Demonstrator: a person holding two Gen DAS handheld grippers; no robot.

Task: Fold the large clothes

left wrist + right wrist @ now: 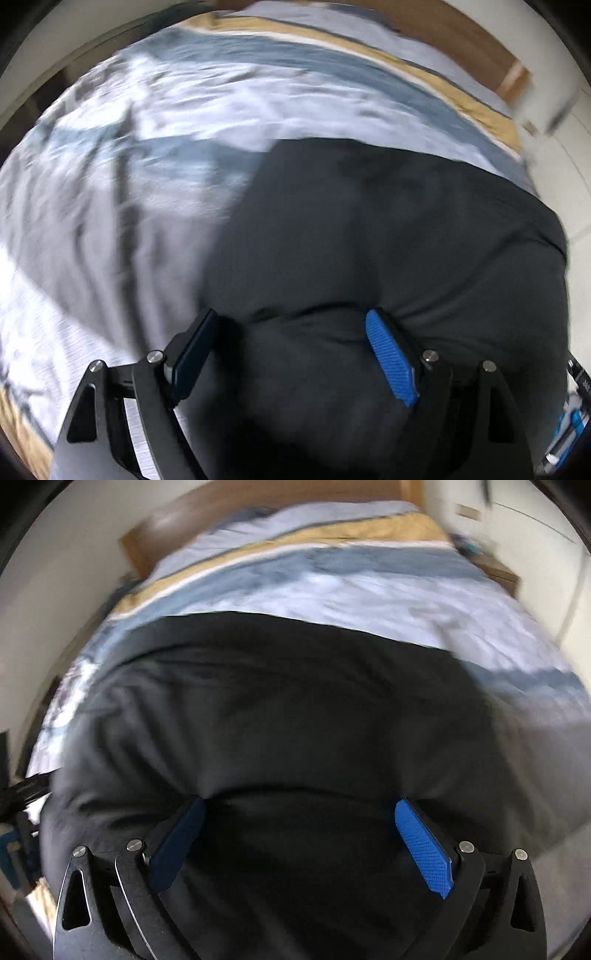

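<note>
Both the left tongs (291,325) and the right tongs (301,808) stand wide with nothing gripped, hovering over the dark garment (280,709). It fills the lower middle of each frame, spread on the striped bed (388,590). One crease shows; more folding seems left.

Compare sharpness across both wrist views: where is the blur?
Left wrist view: the patterned bedding is heavily streaked, while the left gripper stays sharp. Right wrist view: milder smear on the bedding and the dark garment, right gripper crisp; both show fisheye bending.
</note>
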